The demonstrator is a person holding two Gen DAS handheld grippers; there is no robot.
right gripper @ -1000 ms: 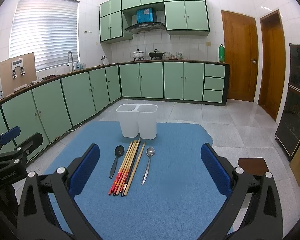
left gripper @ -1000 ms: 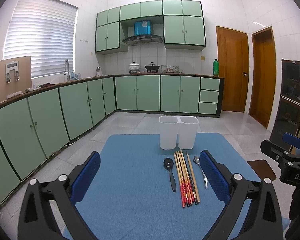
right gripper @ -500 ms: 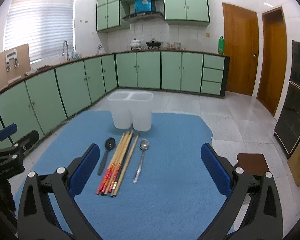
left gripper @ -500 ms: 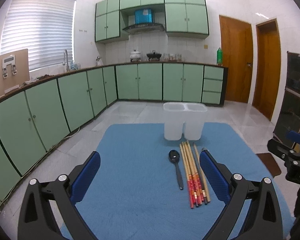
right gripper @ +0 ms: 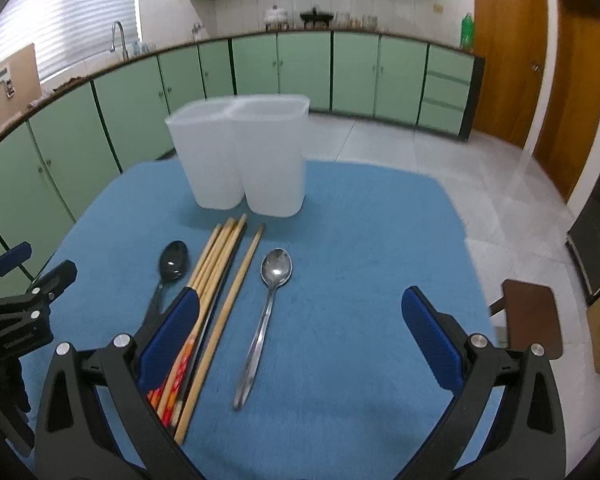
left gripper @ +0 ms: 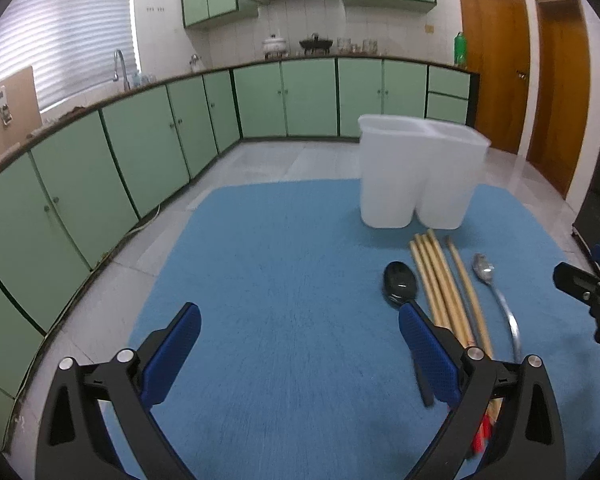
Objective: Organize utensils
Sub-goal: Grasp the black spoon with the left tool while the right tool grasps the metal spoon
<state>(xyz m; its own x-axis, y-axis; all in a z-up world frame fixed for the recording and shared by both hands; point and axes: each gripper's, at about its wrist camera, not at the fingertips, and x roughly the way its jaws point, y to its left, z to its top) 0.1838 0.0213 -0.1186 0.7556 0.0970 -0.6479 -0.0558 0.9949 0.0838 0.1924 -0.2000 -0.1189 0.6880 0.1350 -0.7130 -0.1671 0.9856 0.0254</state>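
On the blue mat [right gripper: 360, 240] lie a black spoon [right gripper: 172, 266], several wooden chopsticks [right gripper: 220, 264] with red ends, and a silver spoon [right gripper: 266, 312], all side by side. Behind them stands a white two-compartment holder [right gripper: 244, 156], nothing visible inside it. My right gripper [right gripper: 300, 336] is open above the silver spoon's handle, which lies between its fingers. My left gripper [left gripper: 300, 348] is open over bare mat; its right finger [left gripper: 428, 356] covers the black spoon's [left gripper: 400, 284] handle. The chopsticks [left gripper: 444, 280], silver spoon [left gripper: 496, 292] and holder [left gripper: 416, 176] sit to its right.
Green cabinets [left gripper: 140, 152] run along the left and back walls. Wooden doors [right gripper: 508, 52] stand at the right. A brown stool [right gripper: 528, 316] sits off the mat's right edge. Each gripper shows at the edge of the other's view.
Both grippers have moved forward and down toward the utensils, which now look larger. The right gripper's fingers have come to either side of the silver spoon. Both stay open.
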